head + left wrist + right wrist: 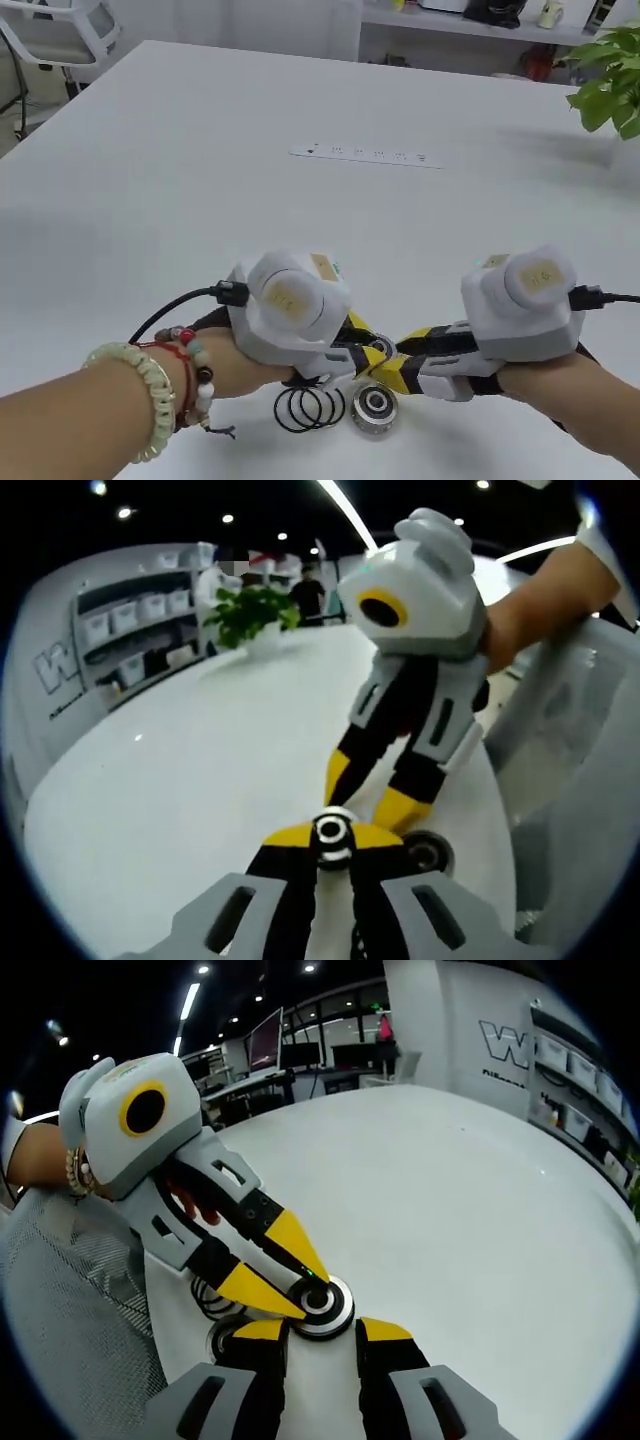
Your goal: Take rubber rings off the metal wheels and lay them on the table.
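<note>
Left gripper point(331, 844): is clamping the metal wheel point(324, 1306) between its closed yellow tips, just above the table point(300, 200).
Right gripper point(323, 1332): is standing part-open, its jaws straddling that wheel's rim without clearly pinching it.
Key relation: the wheel is facing the right gripper, dead ahead between its jaws.
Loose rubber rings point(310, 408): are lying on the table below, beside a second wheel point(373, 408).

Desk point(300, 120) white. Left claw point(332, 834), right claw point(322, 1332): yellow-black tips, white-grey bodies. Rings point(311, 409) black. Held wheel point(322, 1302) silver. Bracelet point(160, 395) pale green.
</note>
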Demonstrator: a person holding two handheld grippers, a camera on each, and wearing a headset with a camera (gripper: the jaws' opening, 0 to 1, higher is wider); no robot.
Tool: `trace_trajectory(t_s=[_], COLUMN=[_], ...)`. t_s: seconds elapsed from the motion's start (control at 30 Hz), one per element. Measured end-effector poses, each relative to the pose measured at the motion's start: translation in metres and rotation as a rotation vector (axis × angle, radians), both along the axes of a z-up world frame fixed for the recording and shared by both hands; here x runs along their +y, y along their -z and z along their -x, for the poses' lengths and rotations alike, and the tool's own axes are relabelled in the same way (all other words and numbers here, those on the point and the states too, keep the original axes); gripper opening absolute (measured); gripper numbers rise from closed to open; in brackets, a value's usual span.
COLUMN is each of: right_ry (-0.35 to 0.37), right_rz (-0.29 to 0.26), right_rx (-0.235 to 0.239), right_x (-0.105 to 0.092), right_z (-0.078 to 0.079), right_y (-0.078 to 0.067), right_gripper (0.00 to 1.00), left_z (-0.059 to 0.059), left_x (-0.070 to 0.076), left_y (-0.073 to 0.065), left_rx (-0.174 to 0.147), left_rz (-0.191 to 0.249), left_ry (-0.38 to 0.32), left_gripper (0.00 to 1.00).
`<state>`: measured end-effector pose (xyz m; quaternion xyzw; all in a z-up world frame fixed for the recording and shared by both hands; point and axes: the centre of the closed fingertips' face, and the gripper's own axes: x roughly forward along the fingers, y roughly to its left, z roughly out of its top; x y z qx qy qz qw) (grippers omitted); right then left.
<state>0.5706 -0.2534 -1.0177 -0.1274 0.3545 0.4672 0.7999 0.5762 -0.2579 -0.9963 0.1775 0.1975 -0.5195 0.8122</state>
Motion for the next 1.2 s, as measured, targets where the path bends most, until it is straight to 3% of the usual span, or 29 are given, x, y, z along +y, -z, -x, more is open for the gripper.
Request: trace_trajectory(t_s=[0.3,0.37,0.4,0.43,0.47,0.77,0.83,1.07,1.2], right_ry=[-0.038,-0.053,-0.068,-0.05,-0.04,-0.032,0.007,0.131,0.166], right_rz=[0.03,0.04,0.094,0.073,0.057,0.092,0.081,-0.071,-0.118], right_rx=[-0.012,-0.017,-0.043,-0.053,-0.019,-0.035,0.0,0.159,0.198], right_x=[-0.004,-0.004,-0.011,-0.01,-0.009,-0.009,-0.01,-0.013,-0.014], right_z=[0.003,0.005,0.003,0.0,0.003,0.0,-0.001,-0.001,-0.003], right_y=[0.001,0.001,0.005,0.004,0.004,0.004,0.005,0.0,-0.002], right_gripper=[0.16,0.11,0.01,0.0,0.0,0.0,0.0,0.0,0.0], left_z=[0.0,-0.001,0.0,0.0,0.0,0.0,0.001,0.002,0.004], left_x=[0.001,0.002,0.003,0.003,0.003,0.004,0.004,0.006,0.007], left_y=[0.001,0.001,0.001,0.001,0.001,0.002,0.002,0.002,0.002], left_rx=[0.013,0.009,0.009,0.013,0.015,0.002,0.0,-0.001,0.002], left_rz=[0.006,0.001,-0.001,0.002,0.003,-0.007,-0.01,-0.015,-0.016], left_ry=[-0.009,-0.007,-0.007,-0.006,-0.007,0.0,0.003,0.025,0.035], left_gripper=[0.13,0.13,0.13,0.13,0.13,0.12,0.12,0.12,0.12])
